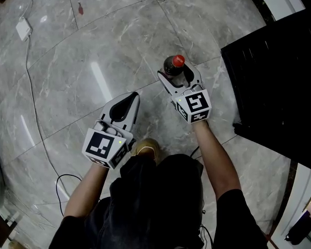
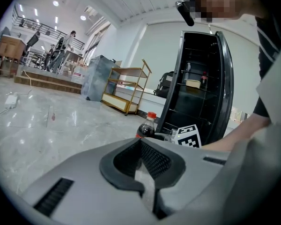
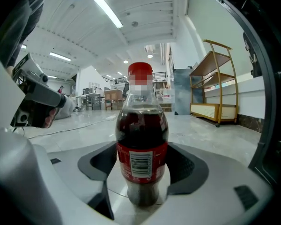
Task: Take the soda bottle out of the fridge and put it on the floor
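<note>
The soda bottle [image 1: 174, 65], dark cola with a red cap and red label, stands upright on the grey marble floor. My right gripper [image 1: 180, 75] is around it at label height. In the right gripper view its dark pads meet the label of the soda bottle [image 3: 142, 144] on both sides, and the base rests on the floor. My left gripper [image 1: 132, 96] hangs to the left, shut and holding nothing; in its own view the left gripper [image 2: 142, 143] points toward the bottle [image 2: 147, 127]. The black fridge [image 2: 196, 93] stands open just beyond.
The fridge's black bulk [image 1: 280, 77] fills the right side close to the bottle. A white adapter [image 1: 23, 28] and its thin cable [image 1: 33, 102] lie on the floor at left. A yellow shelf cart [image 2: 126, 90] stands far off. My shoe [image 1: 146, 148] is under the grippers.
</note>
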{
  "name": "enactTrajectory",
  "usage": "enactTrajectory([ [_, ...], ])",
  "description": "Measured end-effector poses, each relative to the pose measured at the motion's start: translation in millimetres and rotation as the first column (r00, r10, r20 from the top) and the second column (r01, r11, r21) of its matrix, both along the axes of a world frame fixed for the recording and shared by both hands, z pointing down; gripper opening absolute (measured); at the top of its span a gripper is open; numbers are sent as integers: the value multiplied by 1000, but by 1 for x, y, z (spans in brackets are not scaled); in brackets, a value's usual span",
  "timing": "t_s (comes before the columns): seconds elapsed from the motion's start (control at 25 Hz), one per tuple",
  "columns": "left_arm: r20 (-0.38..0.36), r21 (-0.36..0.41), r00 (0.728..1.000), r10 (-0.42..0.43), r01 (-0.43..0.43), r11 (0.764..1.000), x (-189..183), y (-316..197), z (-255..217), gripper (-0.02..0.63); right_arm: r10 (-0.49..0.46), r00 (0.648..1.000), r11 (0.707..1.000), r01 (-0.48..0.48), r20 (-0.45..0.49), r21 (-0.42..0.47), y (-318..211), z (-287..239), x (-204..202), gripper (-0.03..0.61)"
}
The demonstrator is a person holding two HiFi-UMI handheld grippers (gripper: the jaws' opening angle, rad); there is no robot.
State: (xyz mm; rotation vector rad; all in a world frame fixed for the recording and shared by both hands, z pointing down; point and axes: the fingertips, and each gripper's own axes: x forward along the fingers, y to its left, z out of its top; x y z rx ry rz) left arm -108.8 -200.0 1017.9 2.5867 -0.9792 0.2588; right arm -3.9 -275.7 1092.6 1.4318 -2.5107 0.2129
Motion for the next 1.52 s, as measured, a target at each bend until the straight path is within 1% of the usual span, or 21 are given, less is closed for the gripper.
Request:
enactTrajectory([
  [0.24, -4, 14, 1000, -2, 2, 1000, 1, 3, -19, 8, -6, 1000, 1000, 6, -17, 3, 8, -22, 4, 322],
  [0.4, -6, 31, 1000, -8, 9, 999, 1, 12, -36, 8, 11, 1000, 1000, -11, -3, 8, 17, -42, 12, 322],
  [0.68, 21, 65, 1000, 1, -3, 998, -1, 24, -58, 8, 42, 999, 999, -43, 29, 15, 29, -64, 25, 322],
  [0.8, 31, 89, 999, 8, -11, 996, 3, 22, -75, 8, 52, 998, 998, -53, 37, 17, 33, -81, 30, 322],
  [0.88, 21, 90, 1000, 7, -9, 996, 5, 19, -93, 8, 57, 998, 998, -57, 35, 10, 37, -97, 35, 322],
  [1.0, 19, 87, 1000, -3, 1, 996, 8, 12, -132, 8, 81, 996, 997, -80, 42, -15, 37, -127, 47, 322],
  [1.16, 24, 66, 1000, -20, 18, 998, 10, 3, -201, 8, 102, 994, 993, -99, 39, -58, 35, -185, 59, 322],
  [1.32, 36, 27, 999, -11, 10, 1000, 14, 4, -281, 8, 99, 994, 992, -94, 49, -83, 40, -267, 55, 322],
  [1.52, 48, 10, 998, 30, -30, 999, 14, 4, -403, 8, 126, 989, 988, -118, 76, -102, 44, -394, 45, 322],
])
